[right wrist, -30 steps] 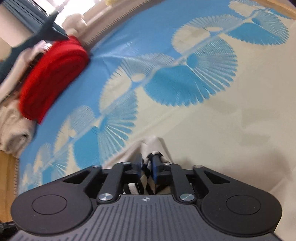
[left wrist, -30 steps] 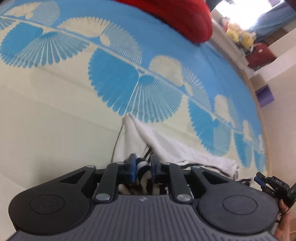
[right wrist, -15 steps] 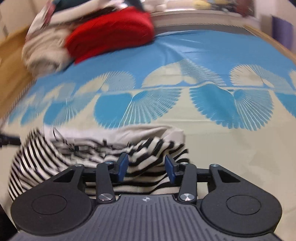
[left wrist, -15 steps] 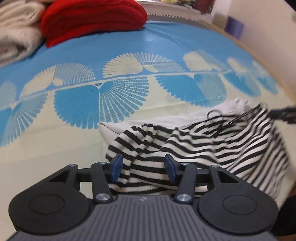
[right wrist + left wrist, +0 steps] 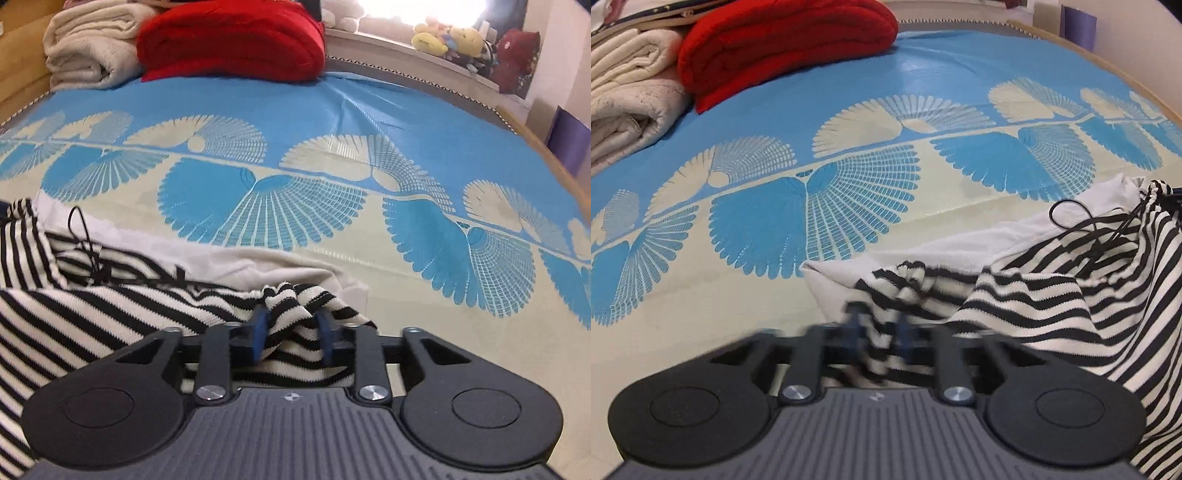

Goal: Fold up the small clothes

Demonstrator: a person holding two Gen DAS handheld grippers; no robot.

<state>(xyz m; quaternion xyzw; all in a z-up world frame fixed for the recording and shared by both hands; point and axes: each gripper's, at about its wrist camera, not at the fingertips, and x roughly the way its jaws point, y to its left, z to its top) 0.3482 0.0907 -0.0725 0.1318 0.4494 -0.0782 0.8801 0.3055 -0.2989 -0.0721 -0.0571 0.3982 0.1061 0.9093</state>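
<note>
Closing both tongs: we see left tongs (image 5: pixel 877 334) and right tongs (image 5: pixel 291 338) each pinching striped garment (image 5: pixel 92 314) fold over bed (image 5: pixel 406 266).

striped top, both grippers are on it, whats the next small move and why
Probably finish both pinches, then lift. The left gripper and right gripper are closing with bunched edges of the striped top between the jaws, and it lies crumpled on the bedspread.

A home bedroom: a bed under a blue and cream patterned sheet (image 5: pixel 332 110), folded blankets (image 5: pixel 783 48) at its head, soft toys (image 5: pixel 448 38) along the window ledge.
</note>
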